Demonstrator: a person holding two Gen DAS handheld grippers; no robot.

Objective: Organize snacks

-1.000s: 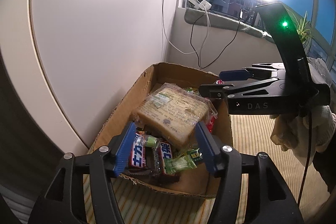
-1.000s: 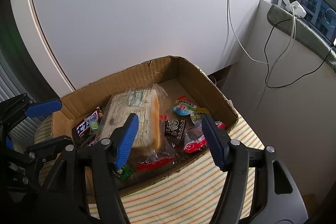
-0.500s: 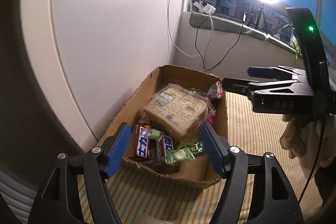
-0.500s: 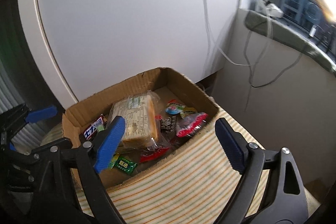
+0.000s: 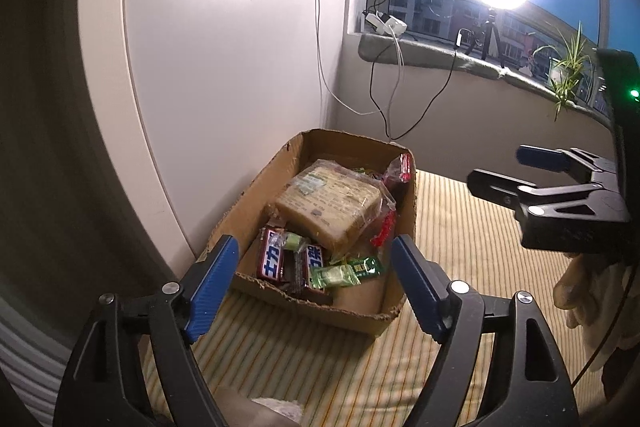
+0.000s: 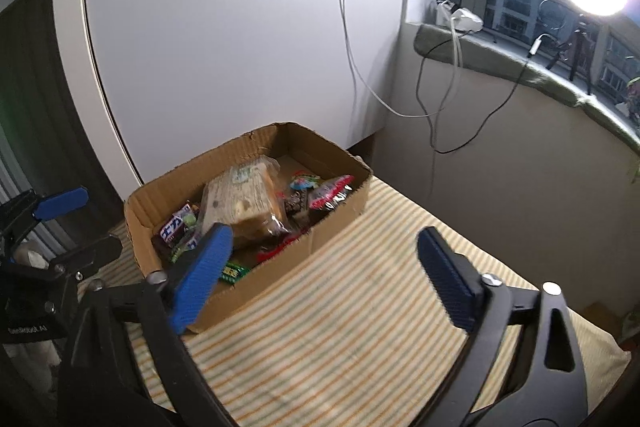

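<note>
Your left gripper [image 5: 314,287] and right gripper [image 6: 320,277] have both just been opening, nothing between them. The snacks, bread bag [image 5: 332,205] included, sit in the cardboard box [image 5: 248,203] on what looks like a striped bedcover [image 6: 360,327].

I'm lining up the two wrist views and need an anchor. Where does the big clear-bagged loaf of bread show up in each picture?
Left wrist view: the bagged bread loaf sits just above centre, in the middle of the cardboard box, tilted over the chocolate bars.
Right wrist view: the same loaf lies left of centre, inside the box.
Shared landmark: the white charger on the windowsill, upper right in the right wrist view.
</note>
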